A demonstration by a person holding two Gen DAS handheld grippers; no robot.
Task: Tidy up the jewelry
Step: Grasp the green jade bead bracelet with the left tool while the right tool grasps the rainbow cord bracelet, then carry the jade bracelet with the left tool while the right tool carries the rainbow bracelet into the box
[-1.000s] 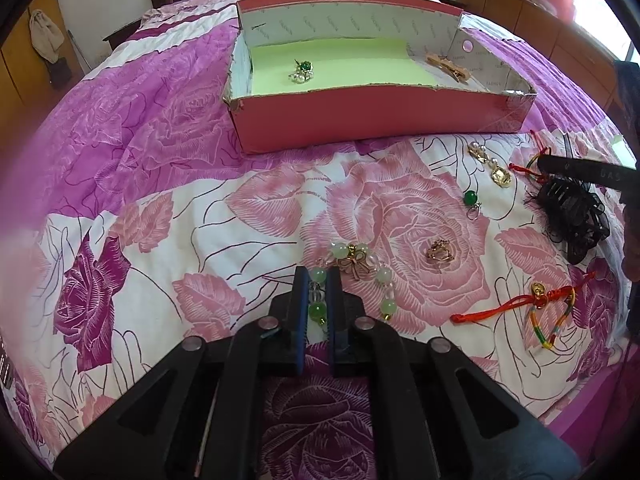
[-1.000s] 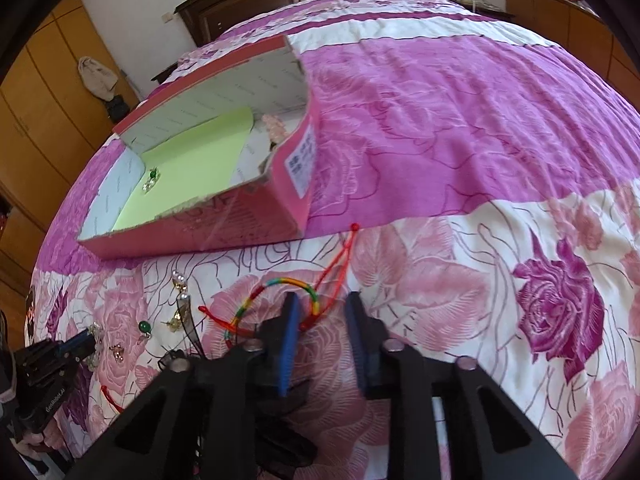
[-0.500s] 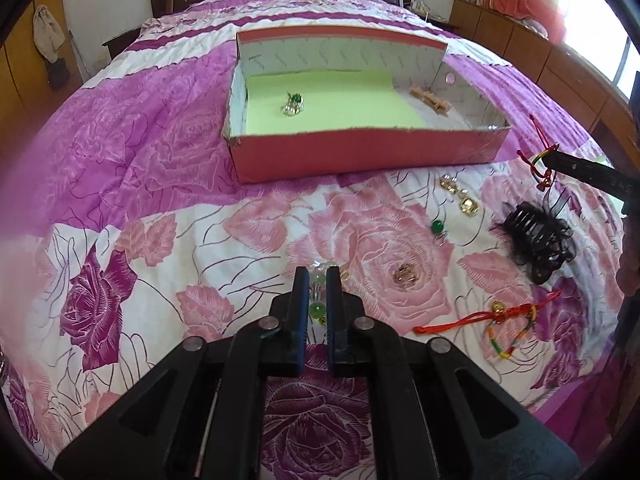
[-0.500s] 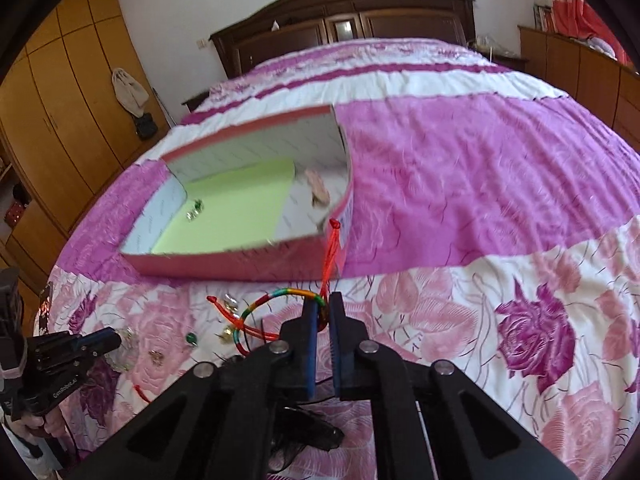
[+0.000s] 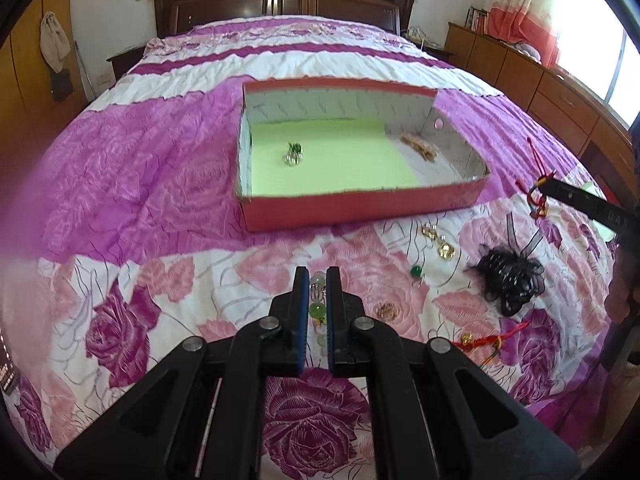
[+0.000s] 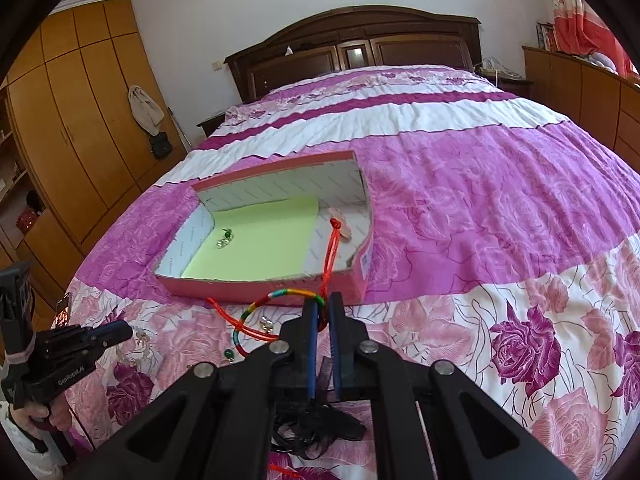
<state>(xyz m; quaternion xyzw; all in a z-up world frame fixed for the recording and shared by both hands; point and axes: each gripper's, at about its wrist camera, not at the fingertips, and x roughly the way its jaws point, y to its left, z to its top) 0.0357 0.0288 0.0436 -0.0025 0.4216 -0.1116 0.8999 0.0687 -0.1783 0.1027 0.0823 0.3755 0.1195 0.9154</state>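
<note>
My left gripper is shut on a green bead bracelet and holds it above the bedspread, in front of the pink box. My right gripper is shut on a rainbow cord bracelet with red strings, lifted near the box's front corner. The box has a green liner holding a green earring and a pink clip. On the bed lie gold earrings, a green bead earring, a gold ring, a black hair tie and a red cord bracelet.
The flowered bedspread covers a wide bed with a dark wooden headboard at the far end. Wooden wardrobes stand left, low cabinets right. The left gripper also shows in the right wrist view.
Both grippers have risen from the bedspread with their bracelets and tilted up toward the box. The right gripper closed on the rainbow cord bracelet a second ago.
</note>
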